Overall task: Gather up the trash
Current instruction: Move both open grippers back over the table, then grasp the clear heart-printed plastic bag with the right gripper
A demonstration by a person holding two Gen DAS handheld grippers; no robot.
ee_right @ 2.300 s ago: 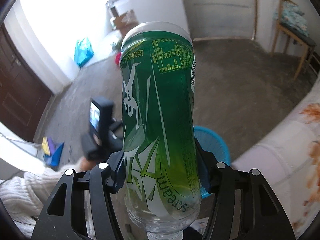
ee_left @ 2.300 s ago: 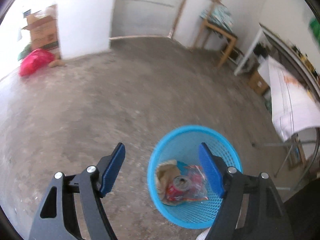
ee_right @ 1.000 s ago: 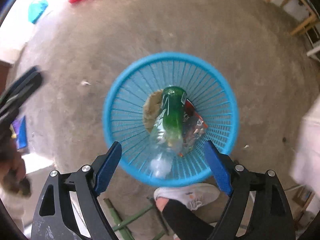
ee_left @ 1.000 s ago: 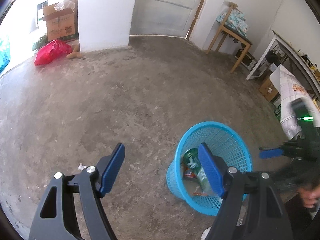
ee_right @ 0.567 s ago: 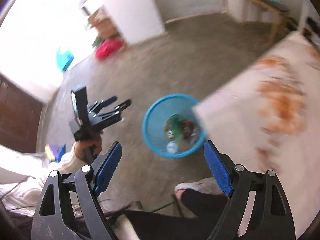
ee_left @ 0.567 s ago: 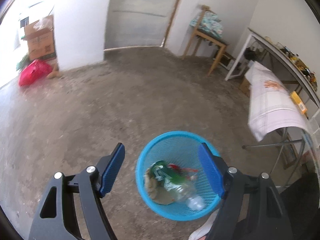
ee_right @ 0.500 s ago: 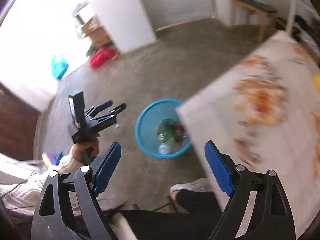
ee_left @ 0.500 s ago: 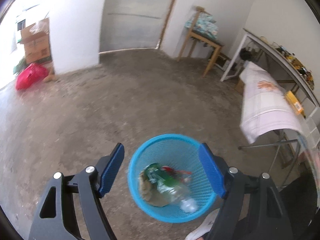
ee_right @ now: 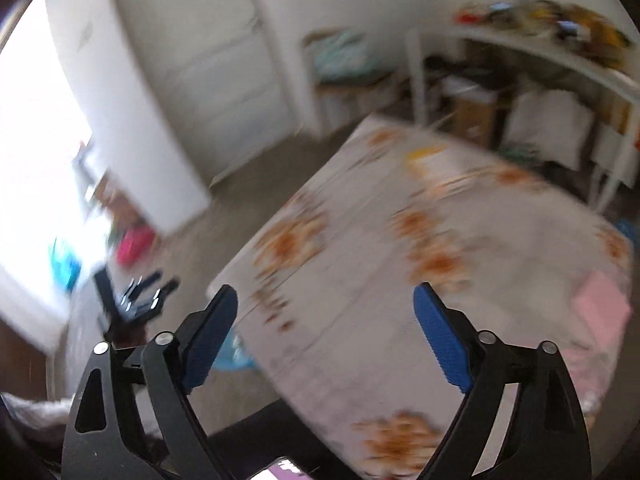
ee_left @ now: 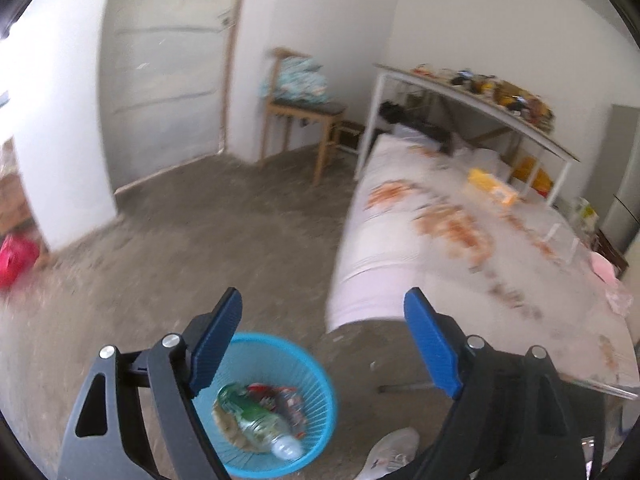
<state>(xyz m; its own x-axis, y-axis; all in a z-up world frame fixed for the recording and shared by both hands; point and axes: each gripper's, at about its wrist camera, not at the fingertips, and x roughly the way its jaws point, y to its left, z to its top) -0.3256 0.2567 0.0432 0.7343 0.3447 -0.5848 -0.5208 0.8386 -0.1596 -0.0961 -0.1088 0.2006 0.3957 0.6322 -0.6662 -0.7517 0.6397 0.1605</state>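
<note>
We hold the left gripper [ee_left: 322, 340] tilted downward, its blue fingers [ee_left: 216, 336] wide apart and still opening, with nothing between them. Through the gap, at the lower centre of the left wrist view, sits the blue basket [ee_left: 320, 392] on the concrete floor [ee_left: 180, 240], with the green bottle [ee_left: 256, 420] lying on the other trash inside it. A white shoe [ee_left: 390, 454] shows just right of the basket at the bottom edge.

Our right gripper [ee_right: 324, 328] also points downward, its fingers [ee_right: 438, 336] spreading and empty. Its view is heavily blurred; the bench [ee_right: 480, 280] with its orange-patterned cloth fills the centre and right, and only a sliver of the basket shows behind the left finger at lower left. The left gripper appears small at the left of this view.

Compared with a second ago, the right gripper no longer looks straight down into the basket; the bench now fills its view. In the left wrist view the basket has slid from lower right to lower centre, and the bench now takes up the right half.
</note>
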